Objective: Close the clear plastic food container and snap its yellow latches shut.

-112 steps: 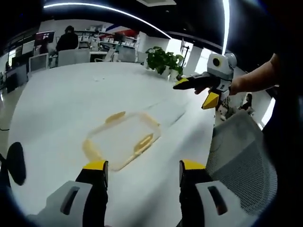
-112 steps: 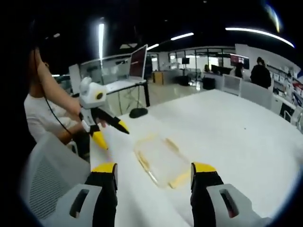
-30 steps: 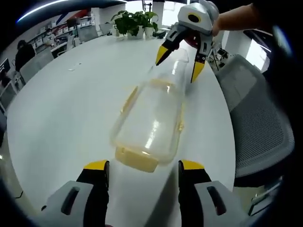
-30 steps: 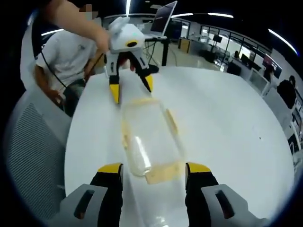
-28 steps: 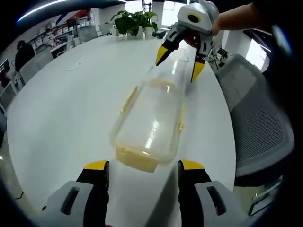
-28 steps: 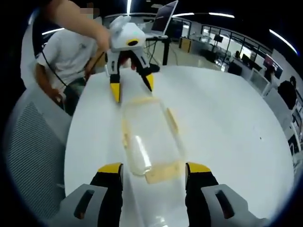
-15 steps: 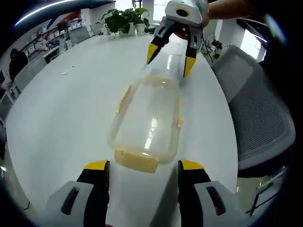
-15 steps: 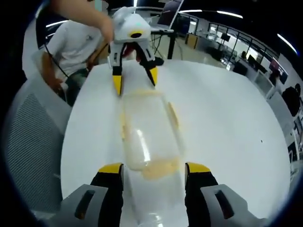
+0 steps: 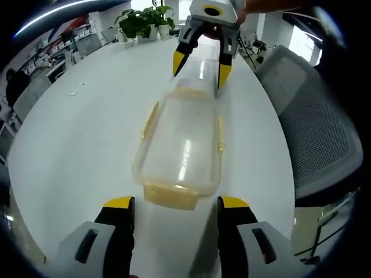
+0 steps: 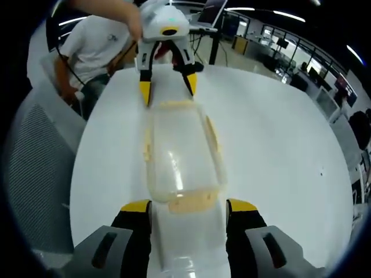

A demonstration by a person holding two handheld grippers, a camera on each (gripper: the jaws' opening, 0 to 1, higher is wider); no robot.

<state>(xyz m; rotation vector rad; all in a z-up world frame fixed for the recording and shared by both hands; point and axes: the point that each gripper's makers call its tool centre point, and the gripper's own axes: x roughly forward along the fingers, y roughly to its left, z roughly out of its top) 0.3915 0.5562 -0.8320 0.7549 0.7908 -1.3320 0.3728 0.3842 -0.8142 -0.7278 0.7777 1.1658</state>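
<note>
1. White round table (image 9: 75, 133) under everything, glossy and bare around the work; beyond it an open office with desks, a ceiling light strip and a potted plant (image 9: 139, 23) at the table's far edge in the left gripper view.
2. Grey mesh chair (image 9: 324, 127) stands just off the table's right side in the left gripper view; in the right gripper view the chair (image 10: 35, 174) sits at the left, with a person in a white shirt (image 10: 95, 49) behind the table's far end.
3. The clear plastic food container (image 9: 182, 145) lies flat on the table, long axis running from one gripper to the other, nothing across its top.
4. Yellow latches: four counted, one on each side. In the left gripper view the near-end latch (image 9: 171, 197) lies just beyond the jaws, the side latches (image 9: 149, 119) run along the long edges, and the far one sits under the other tool.
5. Left gripper (image 9: 174, 211): jaws spread wide, holding nothing, the container's near end just ahead of them (apart, as far as I can tell).
6. Right gripper (image 10: 188, 214): jaws likewise parted and empty, straddling the opposite end latch (image 10: 191, 202); in the left gripper view it hangs at the far end (image 9: 198, 61), yellow tips either side of the container.
</note>
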